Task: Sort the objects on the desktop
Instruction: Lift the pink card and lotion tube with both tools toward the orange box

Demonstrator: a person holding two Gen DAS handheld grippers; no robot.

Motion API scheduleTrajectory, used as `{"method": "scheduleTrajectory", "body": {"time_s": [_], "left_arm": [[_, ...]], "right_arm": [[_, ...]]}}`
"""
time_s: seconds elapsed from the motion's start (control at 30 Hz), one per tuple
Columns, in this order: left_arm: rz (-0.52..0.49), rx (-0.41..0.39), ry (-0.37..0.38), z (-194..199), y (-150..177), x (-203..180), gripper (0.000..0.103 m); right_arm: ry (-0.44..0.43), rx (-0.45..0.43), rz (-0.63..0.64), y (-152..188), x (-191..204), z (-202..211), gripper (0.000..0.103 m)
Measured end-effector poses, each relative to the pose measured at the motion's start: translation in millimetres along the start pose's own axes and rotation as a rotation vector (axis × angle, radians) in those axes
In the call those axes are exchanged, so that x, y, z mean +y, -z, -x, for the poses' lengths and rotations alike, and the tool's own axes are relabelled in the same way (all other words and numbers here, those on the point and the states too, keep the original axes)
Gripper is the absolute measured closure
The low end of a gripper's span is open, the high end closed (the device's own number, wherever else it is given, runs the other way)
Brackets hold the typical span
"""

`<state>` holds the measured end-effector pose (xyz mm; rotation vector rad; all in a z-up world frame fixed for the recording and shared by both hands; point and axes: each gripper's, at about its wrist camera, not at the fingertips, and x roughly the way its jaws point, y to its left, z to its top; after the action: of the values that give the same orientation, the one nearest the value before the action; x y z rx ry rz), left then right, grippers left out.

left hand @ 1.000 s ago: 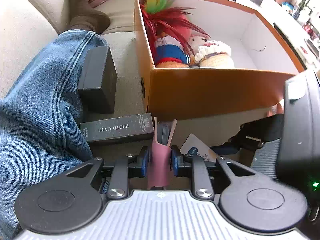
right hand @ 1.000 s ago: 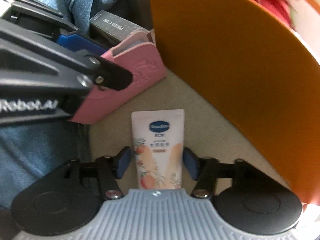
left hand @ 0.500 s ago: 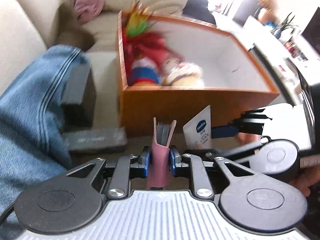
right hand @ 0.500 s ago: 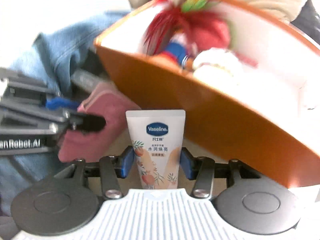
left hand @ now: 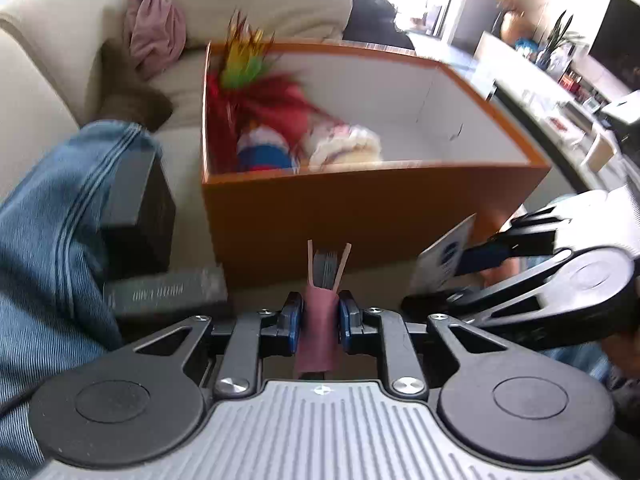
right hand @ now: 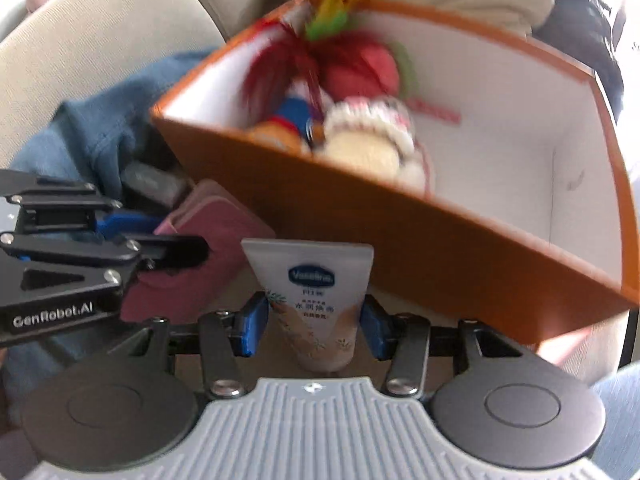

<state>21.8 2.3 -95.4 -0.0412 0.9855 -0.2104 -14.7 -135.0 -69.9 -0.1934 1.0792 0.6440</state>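
1. A pink wallet (left hand: 319,330) is clamped upright between the pads of the left tool (left hand: 319,322), its open top showing dark cards; it is held in front of the near wall of the box (left hand: 360,208).
2. In the right wrist view the wallet (right hand: 208,232) is seen side-on, just left of the tube, with the left tool (right hand: 132,236) gripping it.
3. A Vaseline tube (right hand: 316,304) is gripped by the right tool (right hand: 314,322), crimped end forward, blue pads pressed on both sides; it is held near the box's orange front wall (right hand: 400,248).
4. In the left wrist view the tube (left hand: 444,258) and the right tool (left hand: 472,258) are seen at right, beside the box corner.
5. The box is open-topped, orange outside, white inside; plush toys (left hand: 280,136) are lying in its left end, a red-feathered one and a cream one, blurred.
6. Two dark boxes are seen left of the orange box: a tall one (left hand: 136,196) and a flat lettered one (left hand: 164,292) in front of it.
7. A jeans leg (left hand: 48,240) is lying at far left, touching the dark boxes.
8. Everything is resting on a beige sofa (left hand: 48,80); pink cloth (left hand: 154,28) is bunched at its back.
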Motion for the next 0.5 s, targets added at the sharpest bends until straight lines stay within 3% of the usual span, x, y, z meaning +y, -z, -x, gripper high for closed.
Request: {"method": "scheduleTrajectory", "body": {"time_s": [0.13, 0.5], "left_arm": [[0.025, 0.071, -0.036, -3, 17, 7, 0.081], [0.057, 0.063, -0.03, 7, 24, 9, 0.082]], "right_arm": [[0.008, 0.029, -0.023, 9, -5, 2, 0.052], [-0.001, 0.051, -0.059, 17, -13, -1, 0.055]]}}
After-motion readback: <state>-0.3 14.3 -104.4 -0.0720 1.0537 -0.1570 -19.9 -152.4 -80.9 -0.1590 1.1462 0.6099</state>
